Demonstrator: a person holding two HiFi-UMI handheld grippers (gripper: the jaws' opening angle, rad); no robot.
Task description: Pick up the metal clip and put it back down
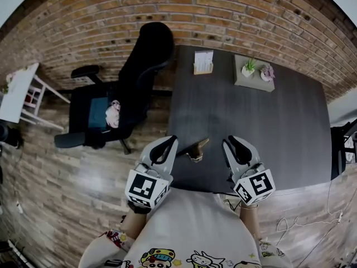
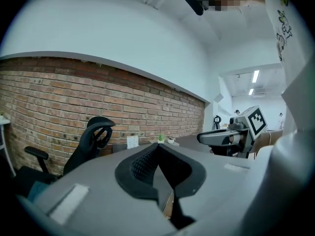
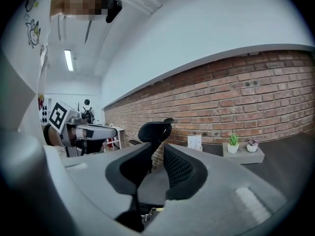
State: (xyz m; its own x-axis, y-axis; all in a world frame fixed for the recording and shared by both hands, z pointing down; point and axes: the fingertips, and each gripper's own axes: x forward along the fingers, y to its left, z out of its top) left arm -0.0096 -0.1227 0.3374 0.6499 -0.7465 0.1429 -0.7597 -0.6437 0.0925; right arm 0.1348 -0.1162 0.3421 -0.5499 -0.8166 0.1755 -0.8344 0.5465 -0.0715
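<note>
Right tool (image 1: 237,143), slightly parted and empty, should draw clear without nudging the metal clip (image 1: 195,151) lying to its left

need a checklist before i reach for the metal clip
1. Metal clip in sight on the table: ok.
2. Clip free, held by neither gripper: ok.
3. Left gripper out of the way, jaws together, empty: ok.
4. Right gripper wide enough for the clip: not ok, jaws only narrowly apart.
5. Which way the clip faces: cannot tell.
</note>
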